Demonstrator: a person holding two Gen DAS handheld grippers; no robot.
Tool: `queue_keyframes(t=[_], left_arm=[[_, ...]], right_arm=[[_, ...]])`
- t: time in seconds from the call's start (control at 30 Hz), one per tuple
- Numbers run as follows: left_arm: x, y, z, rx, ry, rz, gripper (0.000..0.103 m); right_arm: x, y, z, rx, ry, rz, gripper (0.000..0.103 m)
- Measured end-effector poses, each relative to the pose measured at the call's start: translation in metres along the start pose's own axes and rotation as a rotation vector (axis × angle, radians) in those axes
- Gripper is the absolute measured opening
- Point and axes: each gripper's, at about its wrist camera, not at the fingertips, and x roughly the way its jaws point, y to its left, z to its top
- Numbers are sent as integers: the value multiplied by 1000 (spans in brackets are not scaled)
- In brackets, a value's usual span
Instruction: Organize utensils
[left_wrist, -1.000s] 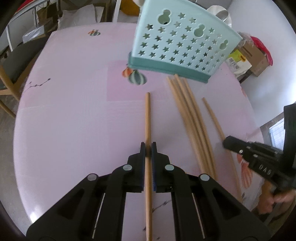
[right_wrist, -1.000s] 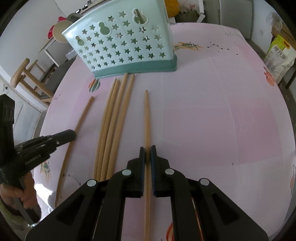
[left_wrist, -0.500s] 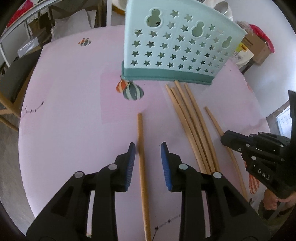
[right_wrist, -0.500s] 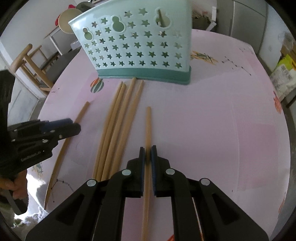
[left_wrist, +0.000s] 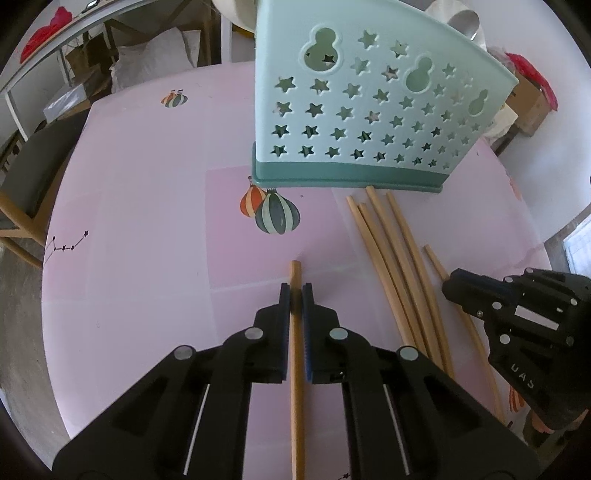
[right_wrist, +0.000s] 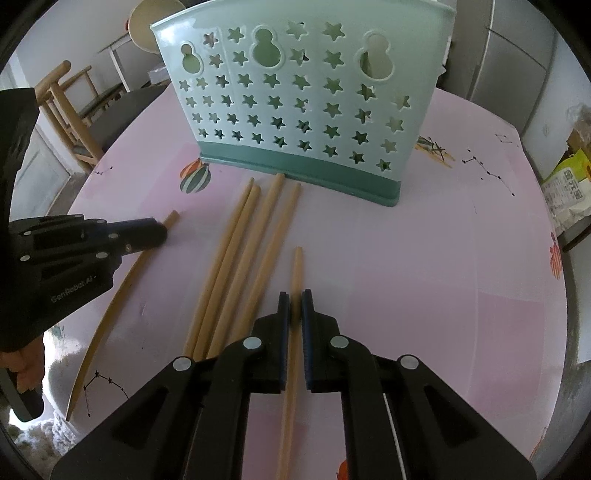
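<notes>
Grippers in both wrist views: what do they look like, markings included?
Both are matte black plastic with silver rivets and blue pads lining the fingers. The left gripper carries white "GenRobot.AI" lettering on its side; the right gripper shows a pale label plate and white letters.

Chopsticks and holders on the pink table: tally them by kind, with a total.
Wooden chopsticks: 6, one in the left gripper, one in the right gripper, four loose chopsticks between them.
Teal star-cut utensil holder: 1.
Total: 7 things on the pink table.
</notes>
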Motion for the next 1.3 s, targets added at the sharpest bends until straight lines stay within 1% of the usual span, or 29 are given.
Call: queue_keyframes(t=[0.13,0.23,0.33,0.43,0.57,0.6,0.67,0.77,0.8,0.9,1.0,1.07,1.13,1.2,1.3], left_arm=[[-3,7,-5,-29,-15,-32,5],[-16,12,-5,-38,-53,-44,5],[-40,19,-3,-66,-109,-87,5],[-77,24,3,-85,-199,-143,5],[-133,29,18,-95,-347,-234,5],[-149,30,26,-101,-392,-266,5],[-173,30,39,-102,-460,-303,4],[-199,28,61,-96,-542,-344,3],[-207,27,71,-92,-567,-354,1],[-223,23,93,-82,-625,-367,0],[-229,16,107,-69,-660,-359,0],[-225,12,113,-71,-655,-362,0],[-219,12,112,-75,-634,-364,0],[-205,13,106,-78,-592,-351,0],[-182,21,88,-95,-528,-324,0]], right_arm=[[-6,-11,-3,68,-18,52,6],[-23,-23,-4,116,-59,79,6],[-44,-32,-4,159,-113,123,6],[-67,-36,-4,174,-168,141,6],[-88,-38,-6,181,-220,157,6],[-92,-38,-7,181,-229,158,6],[-96,-38,-7,183,-247,159,6],[-100,-36,-7,187,-261,162,6],[-102,-37,-7,187,-263,164,6],[-106,-38,-7,188,-271,162,6],[-107,-40,-7,192,-271,161,6],[-105,-40,-7,193,-268,162,6],[-104,-40,-8,193,-265,163,6],[-102,-40,-9,193,-259,167,6],[-97,-38,-10,191,-246,172,6]])
